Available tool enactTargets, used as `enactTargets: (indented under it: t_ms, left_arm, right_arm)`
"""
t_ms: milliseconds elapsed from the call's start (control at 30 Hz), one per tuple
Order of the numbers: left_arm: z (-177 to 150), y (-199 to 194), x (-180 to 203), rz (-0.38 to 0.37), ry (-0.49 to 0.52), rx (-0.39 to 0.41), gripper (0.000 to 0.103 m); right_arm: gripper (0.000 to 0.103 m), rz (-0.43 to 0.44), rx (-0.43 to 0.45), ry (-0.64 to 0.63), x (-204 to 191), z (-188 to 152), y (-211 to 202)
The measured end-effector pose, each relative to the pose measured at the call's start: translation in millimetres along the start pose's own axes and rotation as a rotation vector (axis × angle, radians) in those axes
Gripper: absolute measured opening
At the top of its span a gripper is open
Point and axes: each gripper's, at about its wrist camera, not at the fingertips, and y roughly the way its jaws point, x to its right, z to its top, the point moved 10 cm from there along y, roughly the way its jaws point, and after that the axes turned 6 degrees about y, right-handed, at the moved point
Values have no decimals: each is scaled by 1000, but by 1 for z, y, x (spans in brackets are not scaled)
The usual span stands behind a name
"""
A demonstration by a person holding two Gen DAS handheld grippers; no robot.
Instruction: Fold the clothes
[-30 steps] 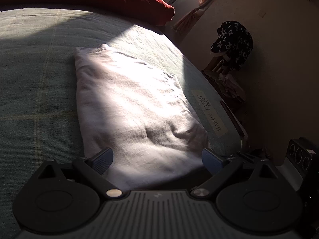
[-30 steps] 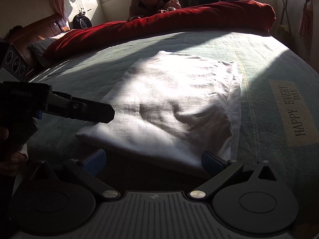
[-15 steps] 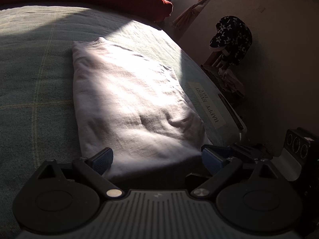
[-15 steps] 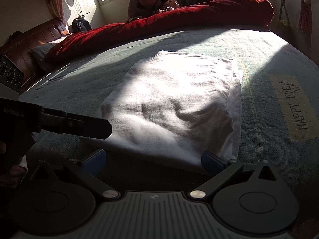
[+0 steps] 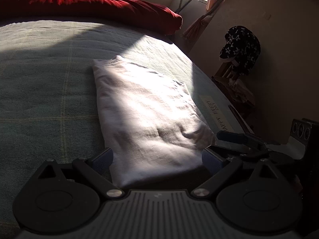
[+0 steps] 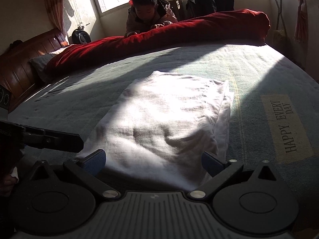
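White folded garment (image 5: 147, 117), one; two grippers (image 5: 157, 159) (image 6: 153, 161) spread wide.

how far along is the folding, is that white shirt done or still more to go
Done: the white t-shirt lies on the green bedspread as a compact folded rectangle, layers stacked along its right edge. In hand: nothing; the left gripper and right gripper are both open at its near edge, not clamped on cloth. Left: perhaps one more fold or squaring the offset lower layer; no other garment awaiting folding shows on the bed.
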Motion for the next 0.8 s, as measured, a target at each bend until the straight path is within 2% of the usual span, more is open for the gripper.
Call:
enactTargets:
  t_ms: [100, 233, 400, 600, 800]
  left_arm:
    - [3, -6, -1, 11, 2, 14, 95]
    - [4, -7, 0, 13, 7, 15, 95]
    - [5, -8, 1, 15, 13, 18, 95]
    - [6, -9, 2, 17, 20, 20, 95]
    - [9, -14, -8, 18, -16, 32, 95]
  right_arm:
    - [103, 26, 5, 24, 3, 14, 14]
    - [103, 22, -24, 81, 17, 7, 31]
    - [103, 15, -8, 115, 26, -1, 21]
    - [103, 23, 27, 100, 18, 19, 24]
    - [103, 28, -7, 136, 27, 14, 39]
